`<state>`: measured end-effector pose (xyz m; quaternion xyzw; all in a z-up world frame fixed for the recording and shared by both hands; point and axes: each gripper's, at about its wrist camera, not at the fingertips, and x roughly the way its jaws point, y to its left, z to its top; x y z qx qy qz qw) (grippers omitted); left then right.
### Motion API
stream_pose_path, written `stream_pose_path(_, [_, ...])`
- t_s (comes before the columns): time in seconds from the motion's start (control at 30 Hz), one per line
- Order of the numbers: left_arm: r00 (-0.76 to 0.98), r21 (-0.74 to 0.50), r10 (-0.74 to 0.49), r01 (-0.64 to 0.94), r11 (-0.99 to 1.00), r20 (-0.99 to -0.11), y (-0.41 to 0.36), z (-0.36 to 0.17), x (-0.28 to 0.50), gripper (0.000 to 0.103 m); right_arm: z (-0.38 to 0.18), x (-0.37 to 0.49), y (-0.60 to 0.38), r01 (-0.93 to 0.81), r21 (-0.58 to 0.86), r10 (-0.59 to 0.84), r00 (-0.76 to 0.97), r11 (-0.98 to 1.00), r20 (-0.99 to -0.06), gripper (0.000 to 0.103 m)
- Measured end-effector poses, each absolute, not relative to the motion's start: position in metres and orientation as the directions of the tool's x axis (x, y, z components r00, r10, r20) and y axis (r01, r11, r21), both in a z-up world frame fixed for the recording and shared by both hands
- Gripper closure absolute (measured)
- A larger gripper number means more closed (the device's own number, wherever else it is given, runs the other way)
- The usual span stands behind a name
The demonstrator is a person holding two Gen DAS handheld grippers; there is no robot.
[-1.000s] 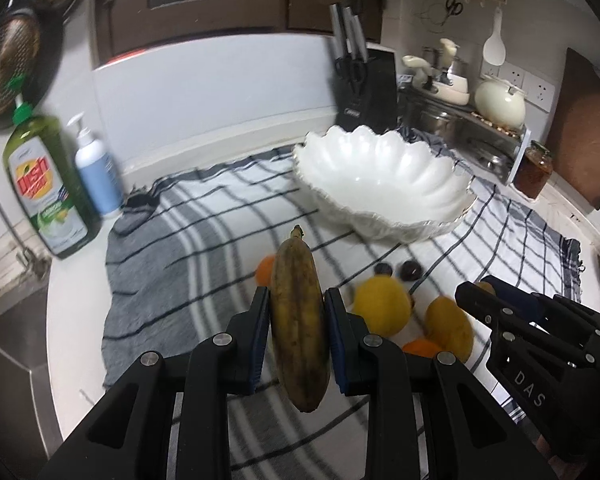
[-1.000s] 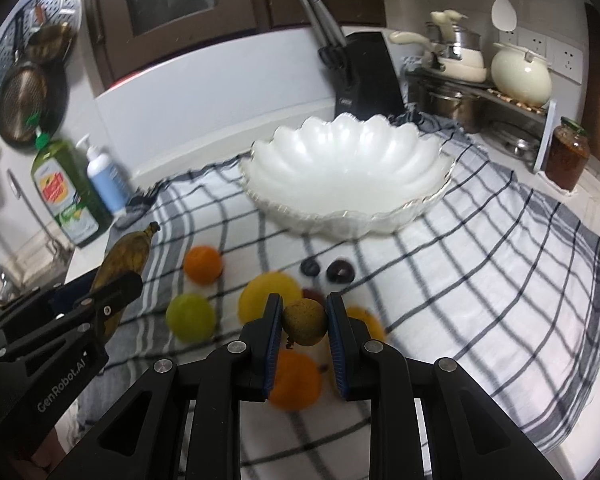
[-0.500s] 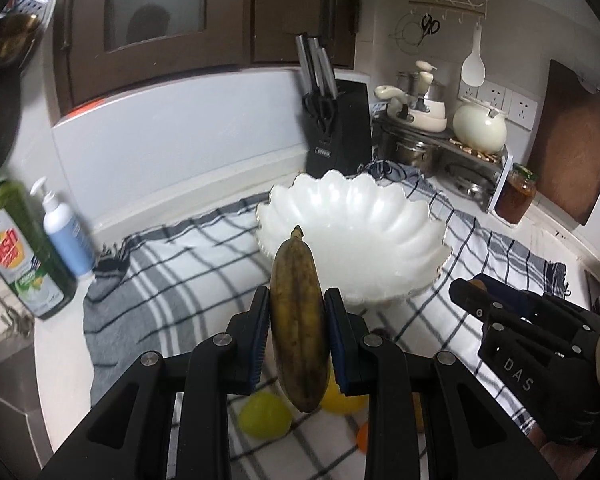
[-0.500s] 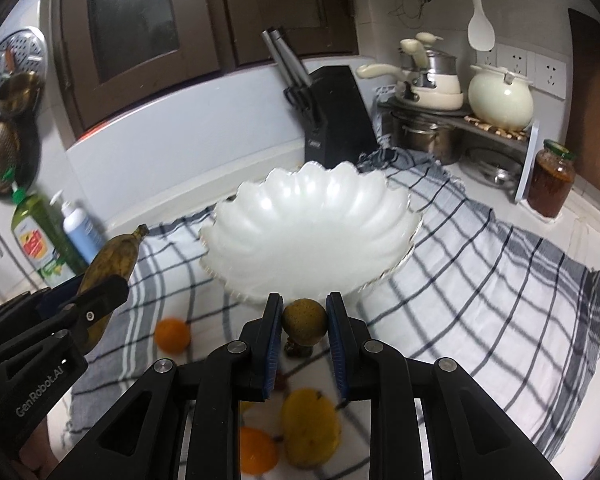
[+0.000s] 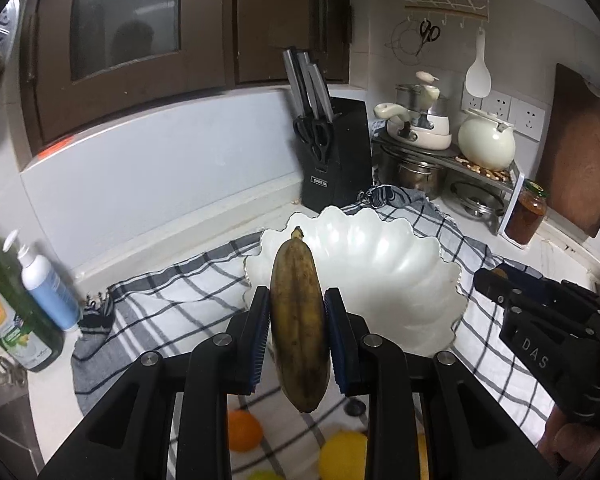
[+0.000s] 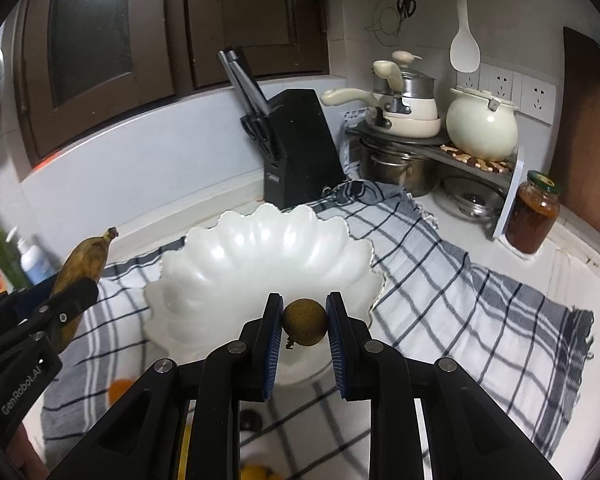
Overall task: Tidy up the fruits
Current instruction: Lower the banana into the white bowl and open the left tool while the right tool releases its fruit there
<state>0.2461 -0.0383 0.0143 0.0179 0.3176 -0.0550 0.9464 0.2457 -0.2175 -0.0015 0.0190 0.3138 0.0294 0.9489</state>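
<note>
Above the near rim of the white bowl [image 6: 260, 264], the left tool [image 5: 298, 320] grips a browned banana [image 5: 298, 320] and the right tool [image 6: 304, 322] pinches a small round fruit [image 6: 304, 322], both seemingly raised for dropping in.

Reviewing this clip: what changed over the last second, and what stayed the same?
Both grippers rose from over the loose fruit and advanced toward the white bowl. The left gripper brought the banana to its near rim; the right gripper brought the small brown fruit there too. Nothing was taken or released; both grips hold. The bowl remains empty, and the orange still lies on the cloth.
</note>
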Motion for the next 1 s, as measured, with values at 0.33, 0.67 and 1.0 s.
stream_pose_path(0.33, [0.767, 0.007, -0.100, 0.135, 0.991, -0.634, -0.044, -0.009, 0.299, 0.075, -0.016, 0.291, -0.218, -0.019, 0.006, 0.019, 0.789, 1.000, -0.615, 0.079])
stream_pose_path(0.67, [0.718, -0.026, -0.125, 0.148, 0.989, -0.685, -0.048, -0.042, 0.335, 0.075, -0.043, 0.326, -0.219, -0.011, 0.035, 0.032, 0.739, 0.999, -0.673, 0.079])
stream_pose_path(1.0, [0.705, -0.020, -0.132, 0.165, 0.986, -0.697, -0.051, -0.051, 0.340, 0.069, -0.054, 0.336, -0.215, -0.010, 0.022, 0.022, 0.718, 1.000, -0.695, 0.077])
